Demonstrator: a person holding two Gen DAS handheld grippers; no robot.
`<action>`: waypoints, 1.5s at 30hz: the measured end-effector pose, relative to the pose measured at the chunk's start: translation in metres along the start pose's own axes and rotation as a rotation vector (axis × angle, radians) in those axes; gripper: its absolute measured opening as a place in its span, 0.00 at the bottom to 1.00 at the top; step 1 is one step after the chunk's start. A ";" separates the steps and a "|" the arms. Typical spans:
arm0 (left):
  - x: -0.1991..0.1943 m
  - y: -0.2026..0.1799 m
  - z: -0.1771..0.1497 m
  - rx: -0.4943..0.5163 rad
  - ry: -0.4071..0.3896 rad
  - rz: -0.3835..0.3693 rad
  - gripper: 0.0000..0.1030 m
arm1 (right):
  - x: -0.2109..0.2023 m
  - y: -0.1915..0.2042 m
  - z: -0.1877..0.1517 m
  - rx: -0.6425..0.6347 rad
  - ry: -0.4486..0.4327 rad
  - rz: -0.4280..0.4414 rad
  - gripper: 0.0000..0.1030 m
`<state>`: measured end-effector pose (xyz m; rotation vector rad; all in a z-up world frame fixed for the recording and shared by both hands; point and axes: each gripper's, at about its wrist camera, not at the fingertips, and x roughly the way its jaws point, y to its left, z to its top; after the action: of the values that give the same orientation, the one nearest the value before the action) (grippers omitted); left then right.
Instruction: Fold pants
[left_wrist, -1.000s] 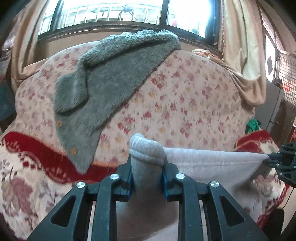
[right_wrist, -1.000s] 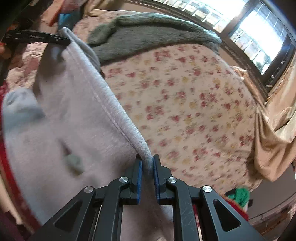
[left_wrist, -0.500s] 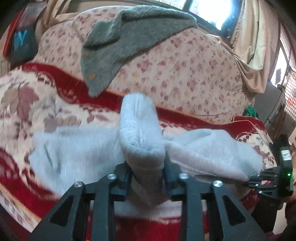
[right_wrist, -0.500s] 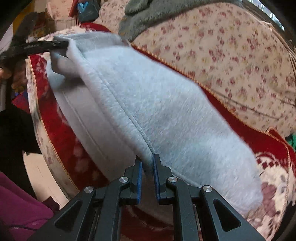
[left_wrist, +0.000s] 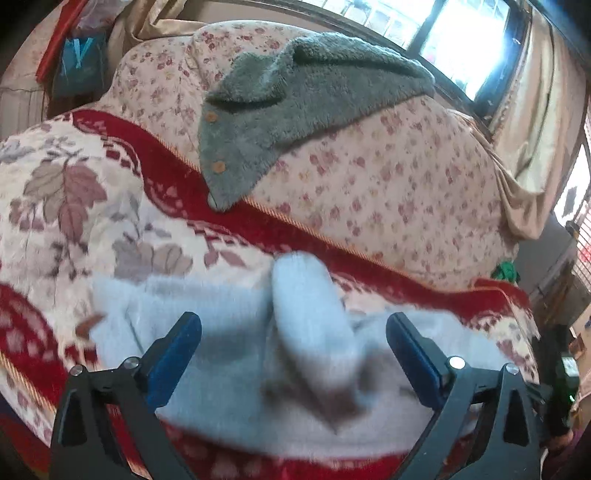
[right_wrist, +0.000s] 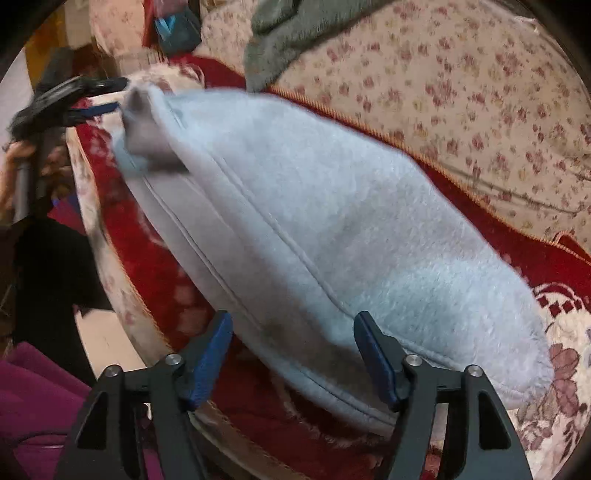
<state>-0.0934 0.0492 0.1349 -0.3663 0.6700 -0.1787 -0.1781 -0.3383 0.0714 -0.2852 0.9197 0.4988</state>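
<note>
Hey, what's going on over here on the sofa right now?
A person with a handheld gripper in each hand is folding light grey pants on the red patterned blanket over the sofa. The pants now lie folded on the blanket. Both the left gripper and the right gripper have just been opening their jaws and no longer press on the fabric, though it sits between them. A grey fleece garment hangs over the floral sofa back, untouched.
</note>
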 end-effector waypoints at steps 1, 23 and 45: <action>0.008 0.001 0.009 0.000 0.007 -0.005 0.97 | -0.005 -0.001 0.002 0.012 -0.017 0.002 0.71; 0.153 0.000 0.013 -0.083 0.494 -0.133 0.37 | 0.007 -0.018 -0.025 0.308 -0.011 0.262 0.74; 0.051 -0.019 0.105 -0.179 0.010 -0.152 0.21 | -0.002 -0.022 0.086 -0.036 -0.308 -0.405 0.10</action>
<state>0.0121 0.0460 0.1891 -0.5888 0.6702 -0.2657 -0.1084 -0.3196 0.1232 -0.4047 0.5339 0.1767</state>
